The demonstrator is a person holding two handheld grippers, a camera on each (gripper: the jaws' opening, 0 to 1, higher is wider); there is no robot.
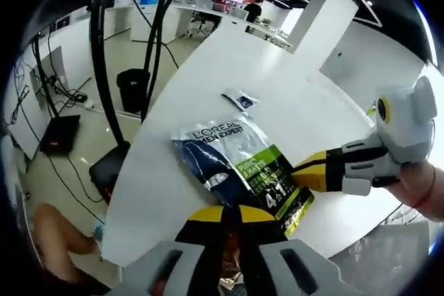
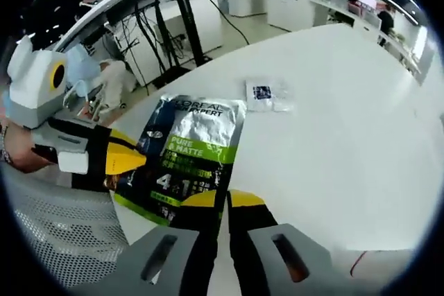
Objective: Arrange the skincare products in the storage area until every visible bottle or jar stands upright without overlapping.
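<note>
Nearest in the left gripper view, the left gripper (image 1: 232, 216) has its yellow-tipped jaws brought together on the near edge of the L'Oréal pouch (image 1: 239, 164), a flat silver, dark blue and green sachet that lies on the white table (image 1: 305, 102). The right gripper (image 1: 309, 171) comes in from the right of that view, its jaws pinching the pouch's green lower corner. In the right gripper view the same hold reads from the other side: the right gripper (image 2: 227, 202) has its jaws closed at the bottom edge of the L'Oréal pouch (image 2: 191, 154), while the left gripper (image 2: 128, 157) nips the pouch's left edge, so both claws grip the one pack and none is free. The pouch is lying flat, or at most lifted slightly at the held edge; I cannot tell which. A little beyond it, apart and untouched, a small sample sachet (image 1: 241, 99) lies flat on the bare white table (image 2: 347, 136), seen also in the right gripper view as the small sample sachet (image 2: 267, 95). No bottle, jar or storage tray is to be made out on the table. By my reckoning the arranging is at an early stage: one product is in hand, neither stands upright, and both await placing. Far behind are desks, cables and a seated person.
</note>
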